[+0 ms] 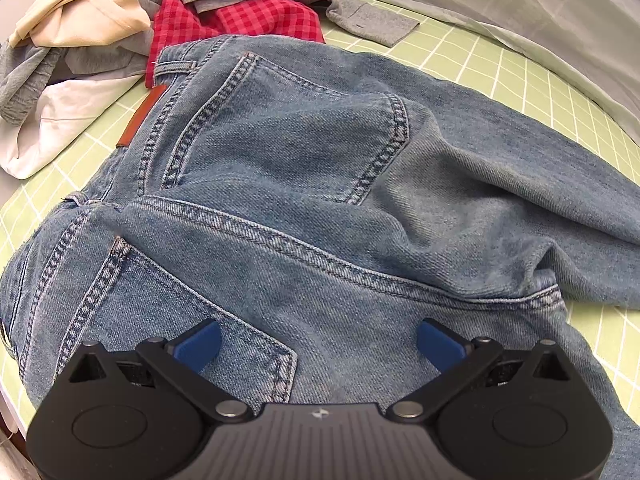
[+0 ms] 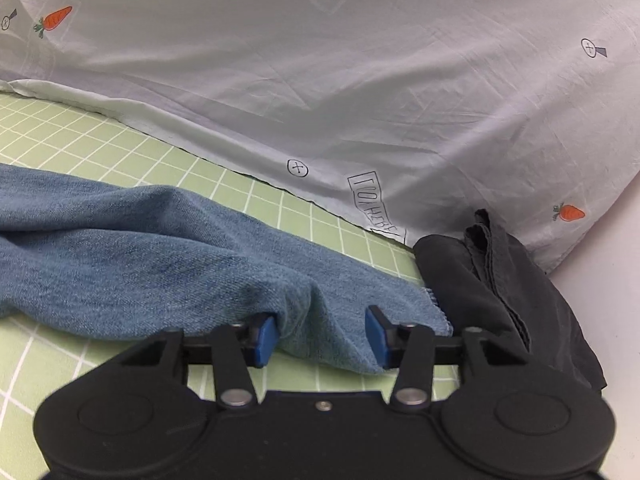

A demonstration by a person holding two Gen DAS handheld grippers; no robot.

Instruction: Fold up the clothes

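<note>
Blue jeans (image 1: 280,160) lie seat-up on the green grid mat (image 1: 500,64), back pockets and a brown leather patch showing. My left gripper (image 1: 318,344) hovers open over the seat near the lower pocket, its blue pads wide apart and nothing between them. In the right wrist view one jeans leg (image 2: 140,240) stretches across the mat (image 2: 80,136) to its frayed hem. My right gripper (image 2: 322,334) is open at that hem. Bunched denim lies between its blue fingers, and the left pad touches a fold.
A heap of clothes sits at the far left: a red checked garment (image 1: 240,20), cream fabric (image 1: 80,12) and grey pieces. A pale sheet with carrot prints (image 2: 360,80) borders the mat. A folded black garment (image 2: 480,280) lies just right of the hem.
</note>
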